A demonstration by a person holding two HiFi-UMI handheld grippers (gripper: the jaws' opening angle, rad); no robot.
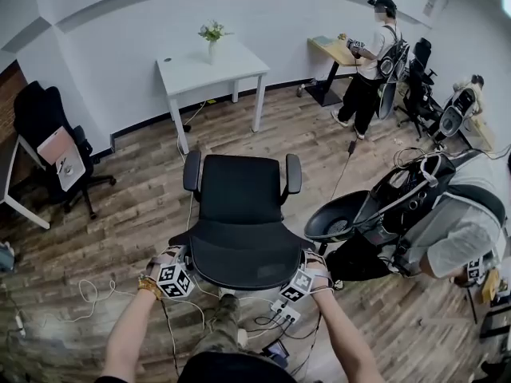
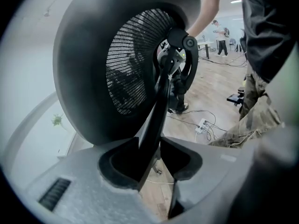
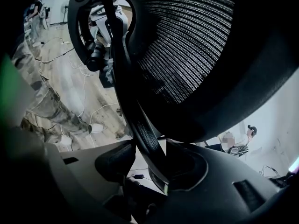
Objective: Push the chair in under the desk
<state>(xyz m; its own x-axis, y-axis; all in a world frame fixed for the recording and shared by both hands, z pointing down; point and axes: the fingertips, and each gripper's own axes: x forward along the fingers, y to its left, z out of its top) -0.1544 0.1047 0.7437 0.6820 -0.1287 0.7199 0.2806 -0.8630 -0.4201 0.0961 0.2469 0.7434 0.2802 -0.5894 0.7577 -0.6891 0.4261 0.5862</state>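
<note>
A wooden plank floor [image 1: 144,214] fills most of the head view, closed off along the top by plain white walls [image 1: 120,46]. The white desk [image 1: 192,66] stands against the wall at upper centre, its top bare except at the back edge. The black chair [image 1: 239,206] sits mid-frame, well apart from the desk, with its seat facing the desk and its mesh backrest toward the bottom of the frame.

At the left edge a second black chair [image 1: 48,134] stands beside another tabletop. At upper right a person [image 1: 371,62] stands at a small wooden standing desk [image 1: 335,50]. At right another person [image 1: 455,230] bends over a tipped chair [image 1: 343,218].

The only container is a pale vase [image 1: 212,50] on the desk's back edge, holding a green plant [image 1: 212,31].

The left gripper [image 1: 182,268] is at the backrest's lower left. In its own view its jaws are partly apart and closed around the dark frame bar of the backrest. The right gripper [image 1: 299,278] is at the lower right, its jaws likewise clamped on the backrest's rim.

A white power strip [image 1: 285,311] and loose cables [image 1: 88,294] lie on the floor near the bottom.
</note>
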